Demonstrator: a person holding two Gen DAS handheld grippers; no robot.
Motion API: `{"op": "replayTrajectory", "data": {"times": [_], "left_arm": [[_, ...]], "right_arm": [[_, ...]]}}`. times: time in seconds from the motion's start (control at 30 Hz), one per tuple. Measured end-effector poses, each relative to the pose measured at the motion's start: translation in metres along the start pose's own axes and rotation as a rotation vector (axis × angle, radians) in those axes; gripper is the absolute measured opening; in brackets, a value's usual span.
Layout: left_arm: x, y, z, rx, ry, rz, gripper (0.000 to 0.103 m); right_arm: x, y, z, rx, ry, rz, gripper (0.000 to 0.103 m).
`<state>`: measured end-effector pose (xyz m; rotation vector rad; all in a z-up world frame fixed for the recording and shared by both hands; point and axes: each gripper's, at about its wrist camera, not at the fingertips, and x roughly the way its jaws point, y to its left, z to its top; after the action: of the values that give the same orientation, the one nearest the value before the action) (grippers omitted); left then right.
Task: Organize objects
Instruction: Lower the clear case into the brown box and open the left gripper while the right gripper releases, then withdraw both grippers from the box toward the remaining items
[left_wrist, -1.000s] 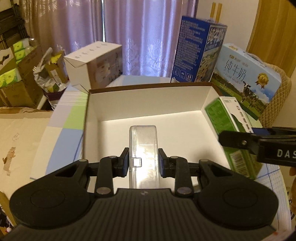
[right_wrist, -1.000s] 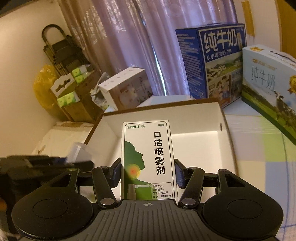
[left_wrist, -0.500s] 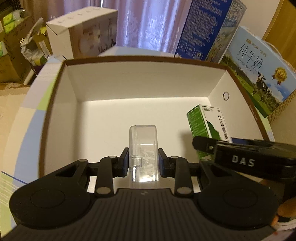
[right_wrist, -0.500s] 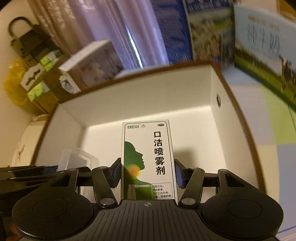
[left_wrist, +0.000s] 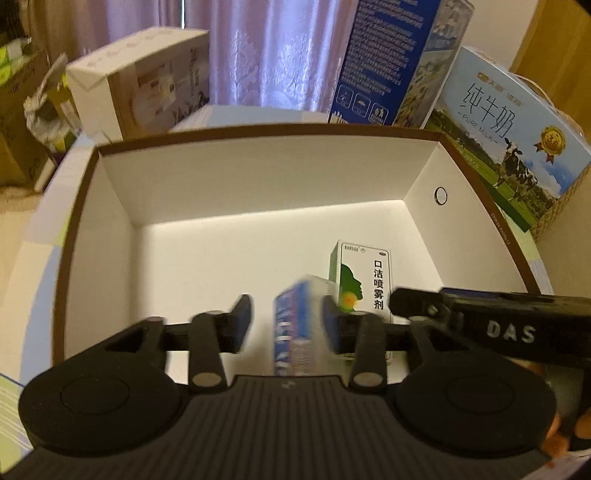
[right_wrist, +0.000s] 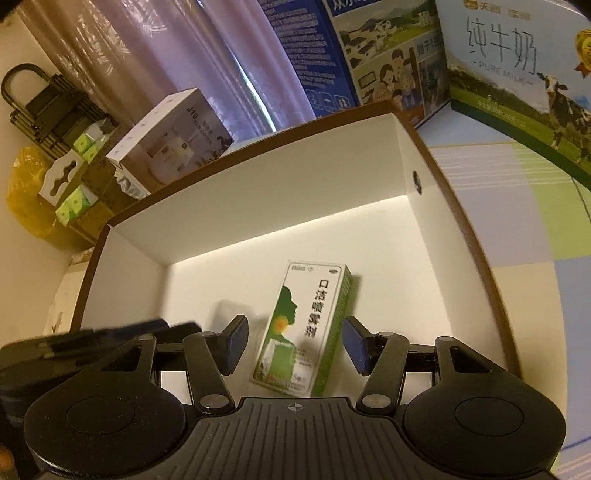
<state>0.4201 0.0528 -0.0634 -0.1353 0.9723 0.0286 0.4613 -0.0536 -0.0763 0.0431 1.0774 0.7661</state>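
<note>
Green-and-white spray box (right_wrist: 306, 325) (black lettering), brown-rimmed white box (left_wrist: 258, 177), lilac curtain (left_wrist: 277, 48)

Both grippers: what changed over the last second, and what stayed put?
Both let go. The right gripper opened and the green spray box now lies released inside the white box. The left gripper opened too; its clear plastic case, blurred, is tipping toward the right finger. Both had moved down into the box. The milk cartons behind stayed put.

Two milk cartons (left_wrist: 391, 62), one spray box (right_wrist: 306, 328)
</note>
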Motion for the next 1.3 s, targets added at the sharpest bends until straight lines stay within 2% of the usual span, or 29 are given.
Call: {"op": "replayTrajectory", "data": {"times": [0.03,0.1,0.3,0.6,0.93,1.3], "left_arm": [[-0.003,-0.001,0.0,0.011,-0.01,0.009,0.053],[-0.009,-0.003,-0.001,0.036,-0.024,0.024,0.055],[-0.032,0.0,-0.011,0.048,-0.039,0.068,0.07],[-0.079,0.008,-0.038,0.005,-0.058,0.091,0.076],[-0.129,0.014,-0.077,-0.05,-0.07,0.105,0.077],[-0.159,0.005,-0.11,-0.068,-0.062,0.101,0.08]], "right_arm": [[-0.003,0.001,-0.001,0.0,-0.001,0.002,0.054],[-0.011,0.001,-0.004,-0.009,-0.009,0.006,0.054],[-0.04,0.008,-0.016,-0.045,-0.058,0.01,0.054],[-0.081,0.017,-0.043,-0.088,-0.108,0.018,0.054],[-0.121,0.018,-0.074,-0.086,-0.142,0.024,0.054],[-0.156,0.024,-0.096,-0.094,-0.172,0.044,0.054]]}}
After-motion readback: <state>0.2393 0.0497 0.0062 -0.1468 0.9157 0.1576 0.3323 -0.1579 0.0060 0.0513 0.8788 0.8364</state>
